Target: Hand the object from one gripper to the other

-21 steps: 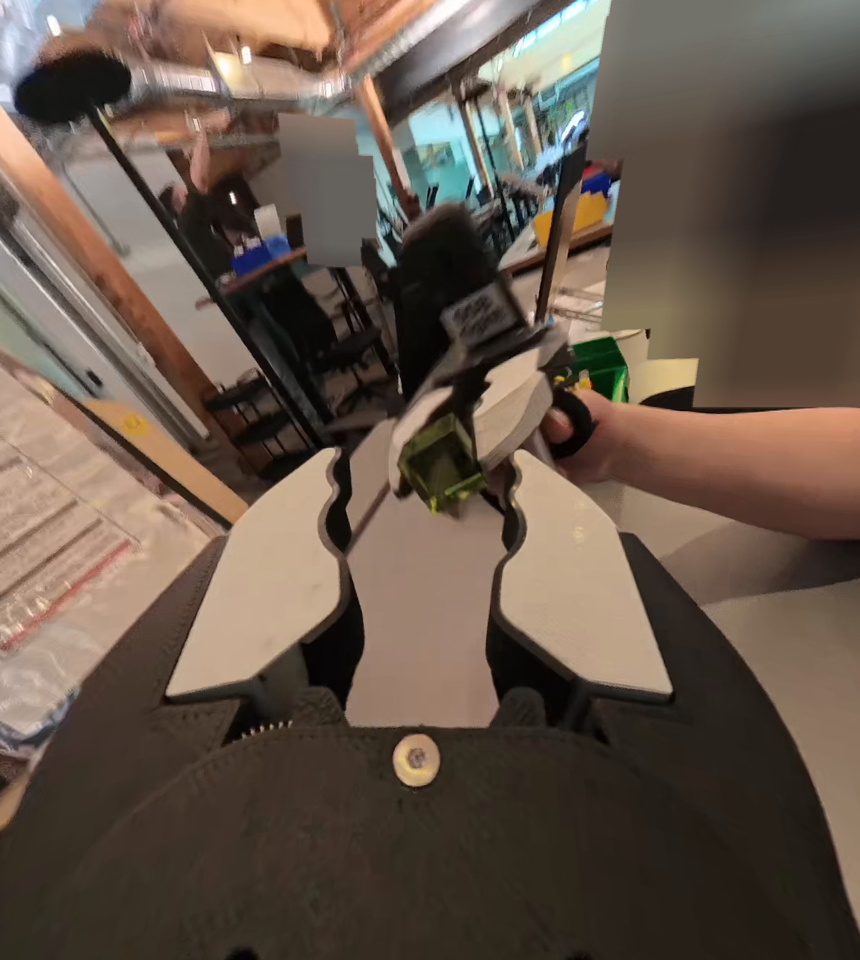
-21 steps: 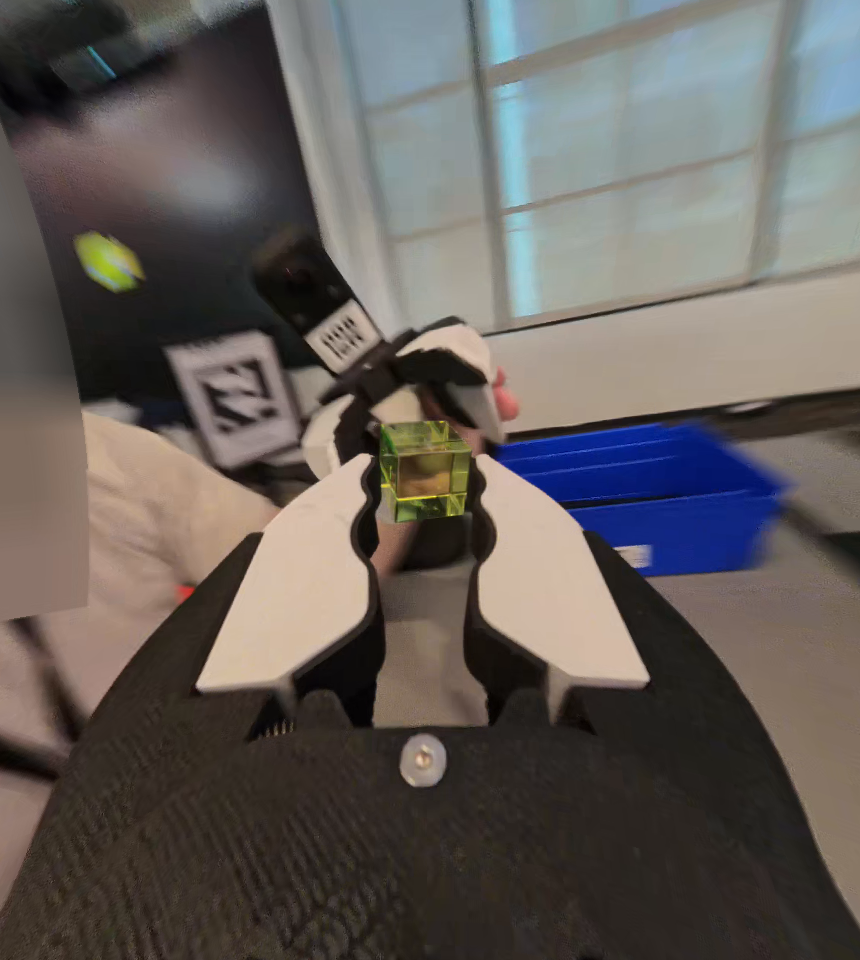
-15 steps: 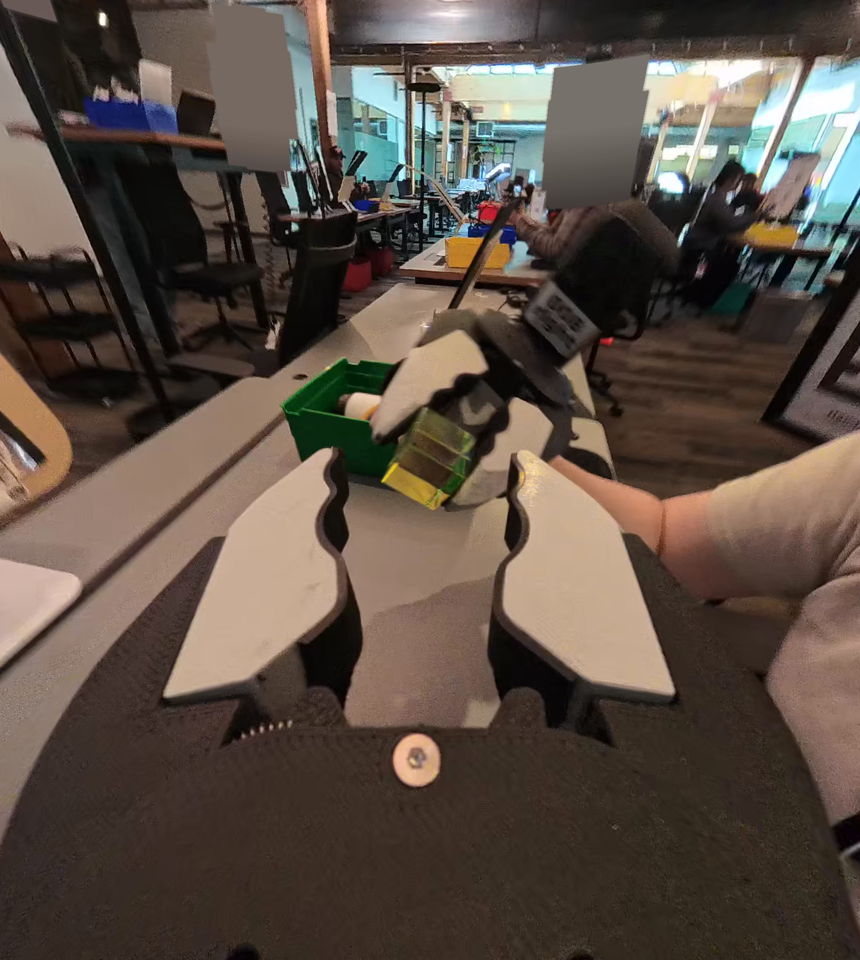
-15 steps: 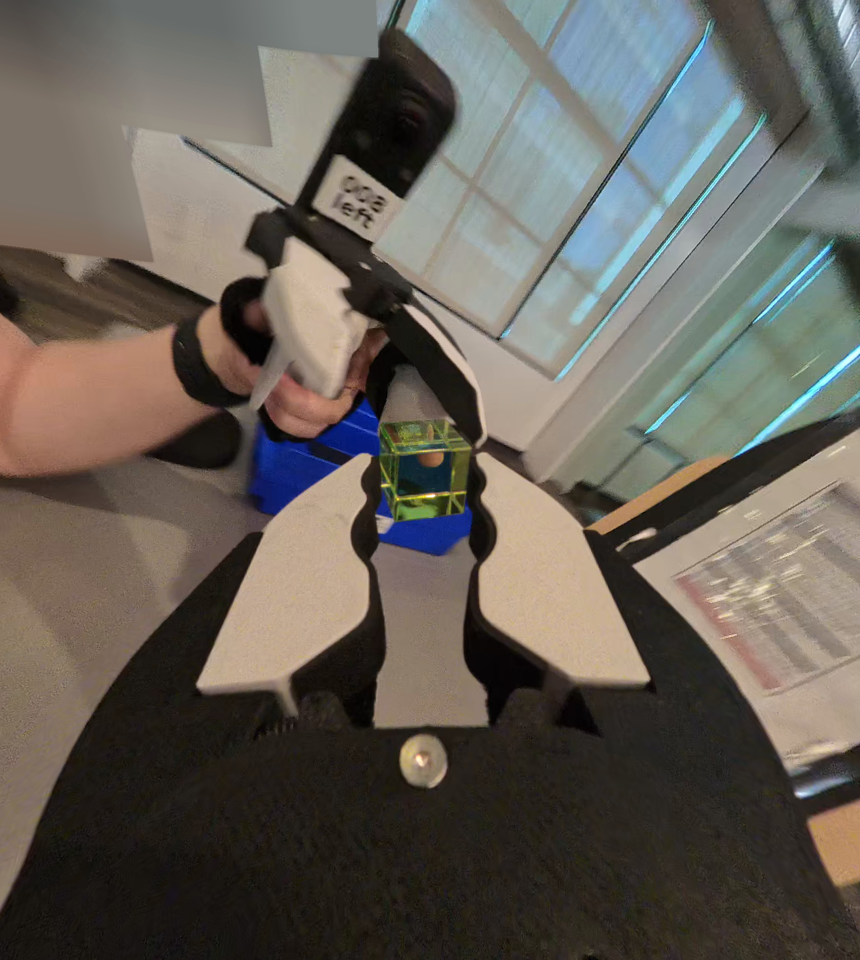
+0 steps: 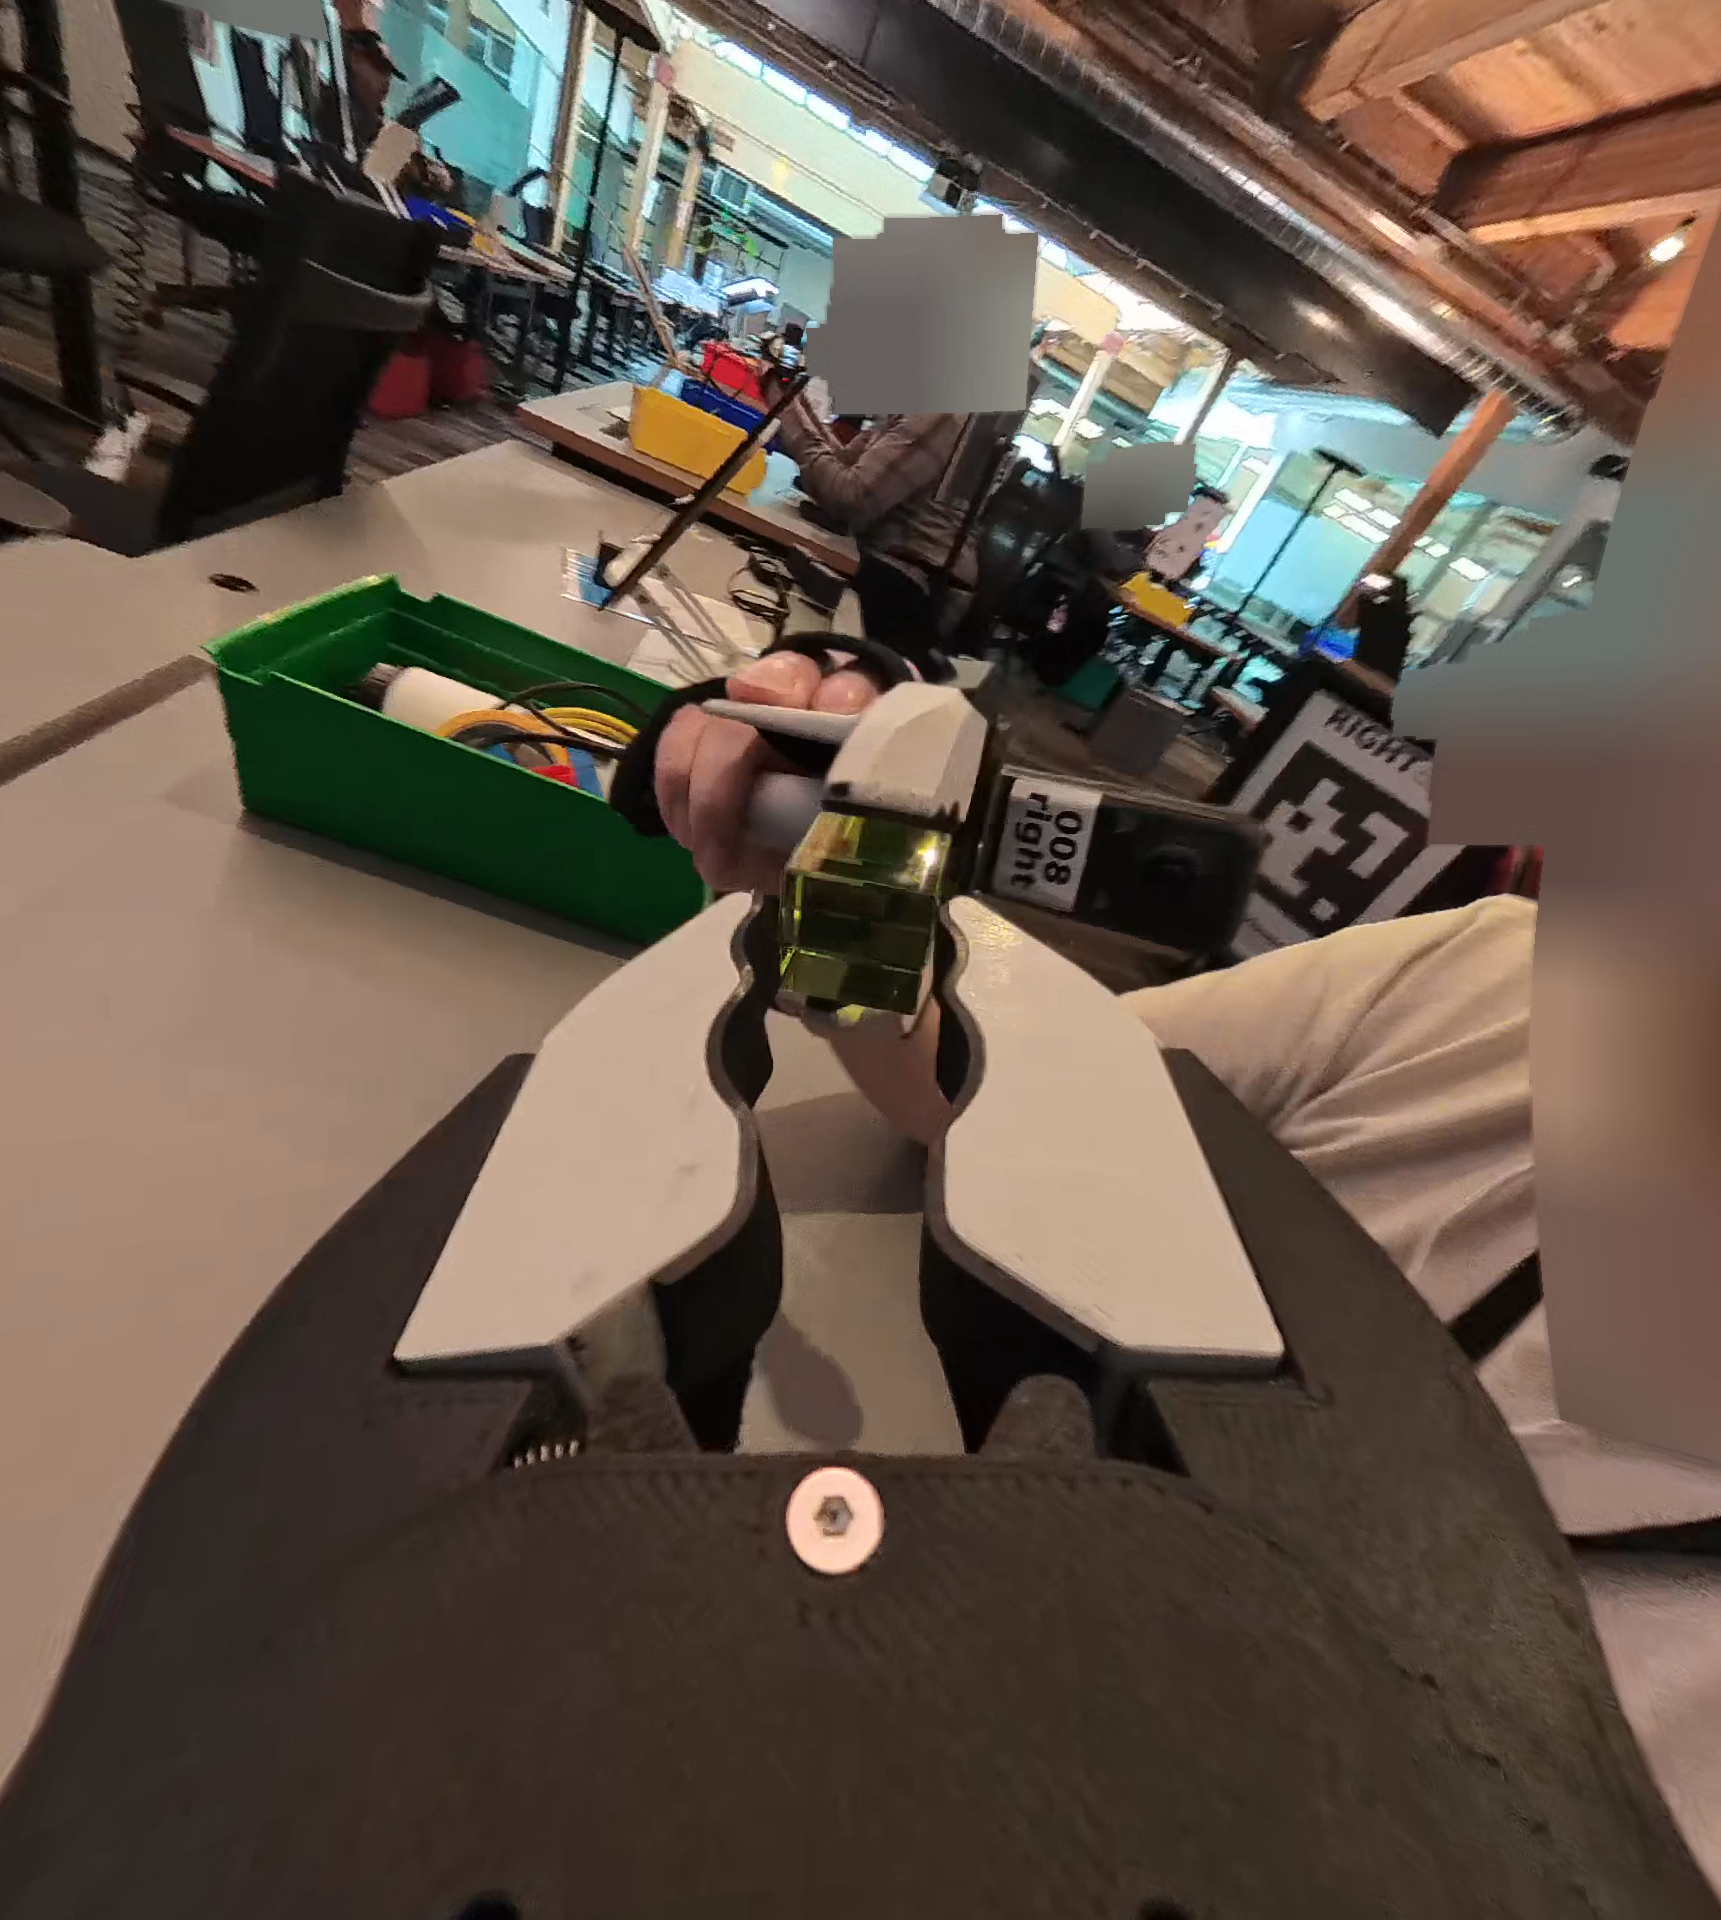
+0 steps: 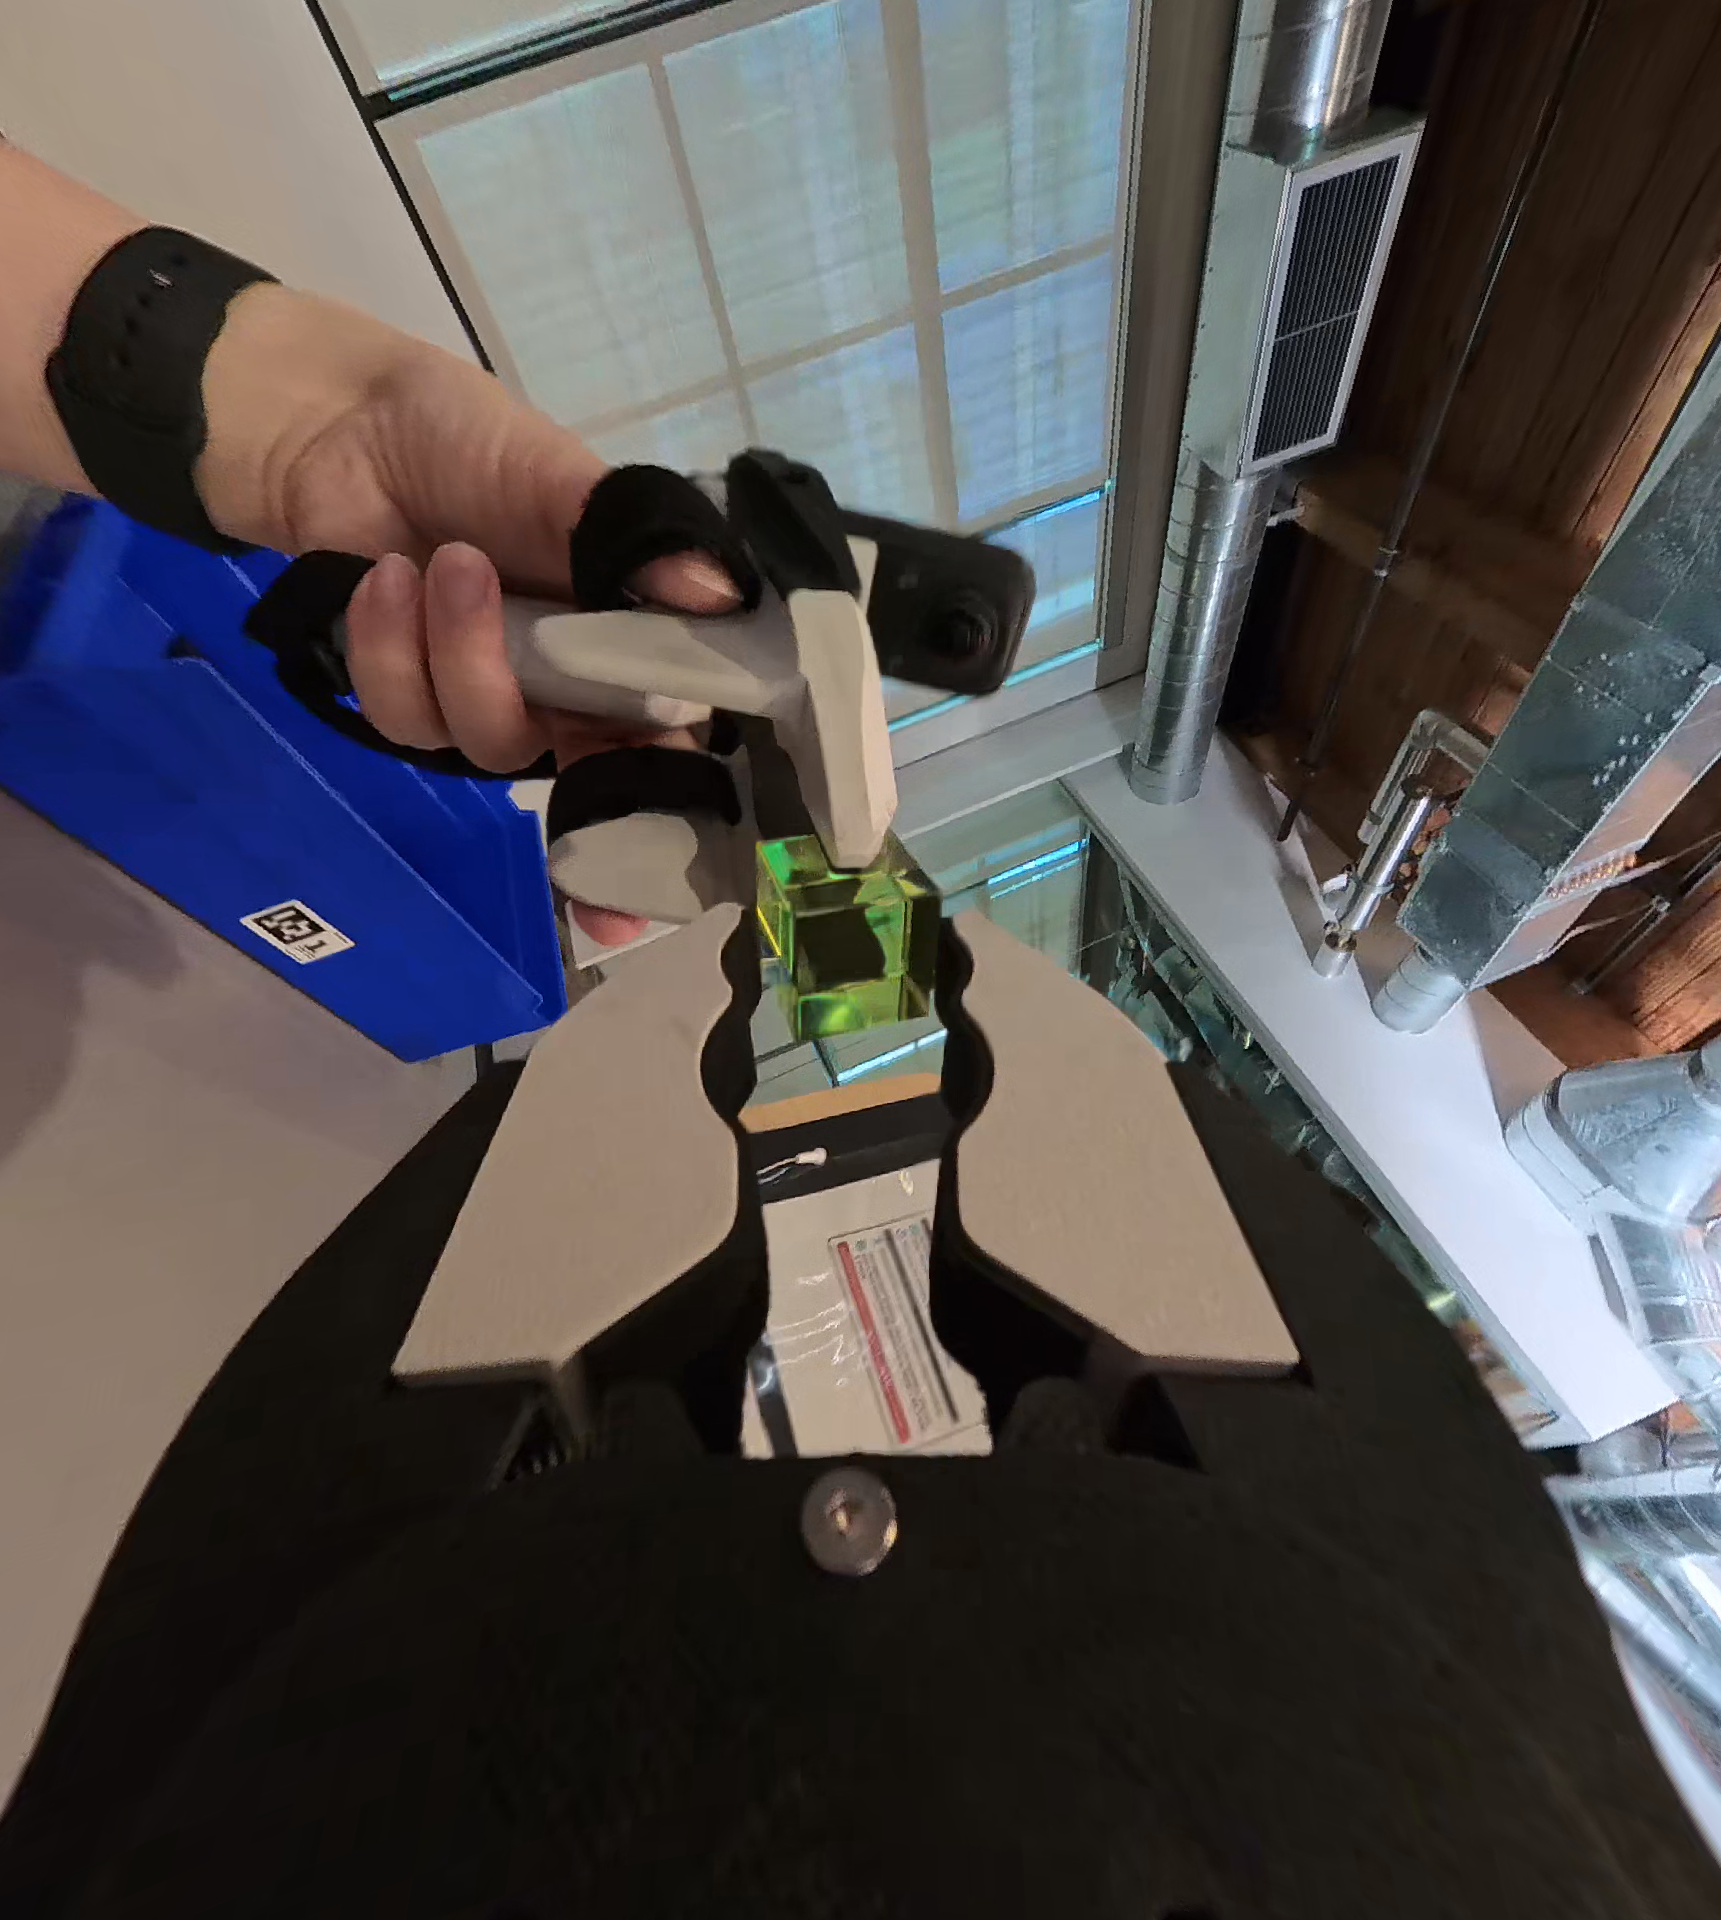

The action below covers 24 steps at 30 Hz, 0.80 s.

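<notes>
The cube (image 5: 858, 914), a clear yellow-green block, is held in the air above the table (image 5: 160, 987), between the tips of both grippers at once.

Left gripper (image 5: 851, 951): in the left wrist view its two grey fingers (image 5: 643, 1132) are narrowed to the cube's width, and the scalloped tips lie against the cube's left and right faces. It has hold of the cube.

Right gripper (image 6: 848, 961): in the right wrist view its fingers (image 6: 607, 1174) stand at about the cube's width, one on each side. The right tip lies against the cube's right face. A thin gap seems to show at the left tip, so whether this gripper is clamped on the cube cannot be told.

The two grippers meet the cube crosswise. In the left wrist view the right gripper's grey finger (image 5: 903, 753) lies on the cube's top face. In the right wrist view the left gripper's finger (image 6: 840, 727) comes down on the cube's top.

A hand (image 6: 388, 520) with a black wrist strap grips the left gripper's handle. The other hand (image 5: 731, 769) grips the right gripper's handle.

A green bin (image 5: 440, 800) holding cables and a white roll stands on the table to the far left of the cube. A blue bin (image 6: 212, 748) lies behind the left gripper in the right wrist view.
</notes>
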Available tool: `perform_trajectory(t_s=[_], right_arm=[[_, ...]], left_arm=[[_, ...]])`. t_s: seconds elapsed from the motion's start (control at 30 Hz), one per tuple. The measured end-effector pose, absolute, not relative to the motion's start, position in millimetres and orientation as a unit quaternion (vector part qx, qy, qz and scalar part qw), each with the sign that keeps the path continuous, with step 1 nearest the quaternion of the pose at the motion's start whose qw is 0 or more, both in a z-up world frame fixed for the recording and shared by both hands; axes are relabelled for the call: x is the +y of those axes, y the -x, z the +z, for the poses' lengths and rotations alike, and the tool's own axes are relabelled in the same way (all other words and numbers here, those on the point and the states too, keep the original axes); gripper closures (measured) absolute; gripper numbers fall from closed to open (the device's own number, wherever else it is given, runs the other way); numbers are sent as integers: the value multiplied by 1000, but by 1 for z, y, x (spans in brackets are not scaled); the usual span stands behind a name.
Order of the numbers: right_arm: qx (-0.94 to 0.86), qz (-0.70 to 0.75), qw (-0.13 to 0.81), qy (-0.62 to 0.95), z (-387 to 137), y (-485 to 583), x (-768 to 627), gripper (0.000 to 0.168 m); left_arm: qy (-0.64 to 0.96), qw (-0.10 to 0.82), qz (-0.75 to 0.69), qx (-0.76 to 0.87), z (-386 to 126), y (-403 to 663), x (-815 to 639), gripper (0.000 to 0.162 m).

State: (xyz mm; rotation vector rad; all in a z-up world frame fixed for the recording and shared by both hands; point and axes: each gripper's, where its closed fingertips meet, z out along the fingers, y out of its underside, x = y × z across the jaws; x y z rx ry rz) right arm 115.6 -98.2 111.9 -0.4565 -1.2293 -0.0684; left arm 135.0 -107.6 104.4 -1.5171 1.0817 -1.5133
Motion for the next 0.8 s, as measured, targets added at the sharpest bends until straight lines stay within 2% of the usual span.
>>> perform_trajectory(t_s=[0.03, 0.1, 0.23, 0.33, 0.43, 0.53, 0.67, 0.7, 0.8], right_arm=[[-562, -23, 794, 230, 113, -118, -92, 133], [-542, 17, 793, 279, 116, -127, -80, 120], [-481, 222, 713, 459, 115, -146, -54, 124], [-385, 397, 586, 593, 111, -146, -44, 126], [-352, 412, 533, 650, 96, -139, -39, 120], [-339, 352, 556, 672, 86, -135, -28, 119], [-350, 312, 535, 703, 64, -126, -22, 123], [-355, 311, 530, 704, 60, -125, -21, 139], [-363, 360, 514, 689, 63, -125, -23, 140]], left_arm=[[585, 390, -569, 428, 106, -134, -105, 135], [591, 474, -497, 423, 109, -129, -86, 134], [581, 653, -223, 432, 111, -107, -43, 134], [528, 707, 0, 470, 106, -104, -32, 135], [492, 698, 150, 498, 92, -112, -26, 134], [480, 680, 201, 517, 77, -123, -22, 134], [477, 670, 202, 532, 67, -133, -24, 134], [478, 669, 198, 533, 66, -135, -26, 134], [486, 679, 157, 527, 68, -137, -30, 132]])
